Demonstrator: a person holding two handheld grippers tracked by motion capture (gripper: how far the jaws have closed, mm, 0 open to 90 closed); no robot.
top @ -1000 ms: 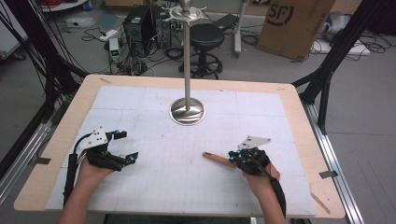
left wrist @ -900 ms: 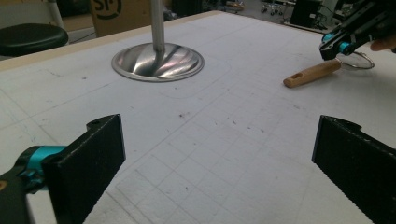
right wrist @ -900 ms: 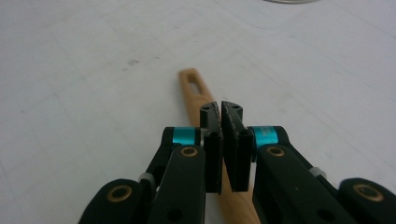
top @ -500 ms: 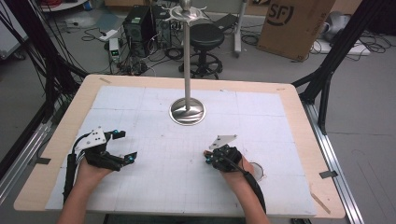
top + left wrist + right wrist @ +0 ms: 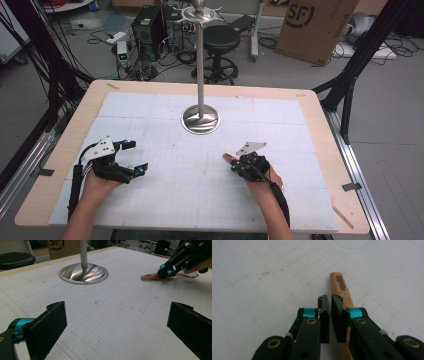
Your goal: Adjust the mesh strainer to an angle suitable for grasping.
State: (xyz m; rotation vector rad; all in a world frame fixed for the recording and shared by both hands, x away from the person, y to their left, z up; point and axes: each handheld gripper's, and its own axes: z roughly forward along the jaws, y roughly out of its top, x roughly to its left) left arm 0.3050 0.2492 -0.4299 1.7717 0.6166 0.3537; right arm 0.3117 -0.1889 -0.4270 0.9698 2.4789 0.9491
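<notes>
Tongs in my right hand (image 5: 235, 165) are pressed almost together, with a thin slit between the jaws and nothing pinched; they sit just above the wooden handle (image 5: 341, 288), which lies flat on the surface (image 5: 165, 200), its slotted end toward the metal stand (image 5: 200, 119). Left tongs (image 5: 134, 157) are spread wide and empty, well to the left of that stand's base.

Light, smooth wooden handle (image 5: 342, 291) beside the right gripper (image 5: 329, 298)'s matt black jaws; ahead, a glossy metal stand base (image 5: 83, 273) on matt white, scuffed board (image 5: 120, 315)
</notes>
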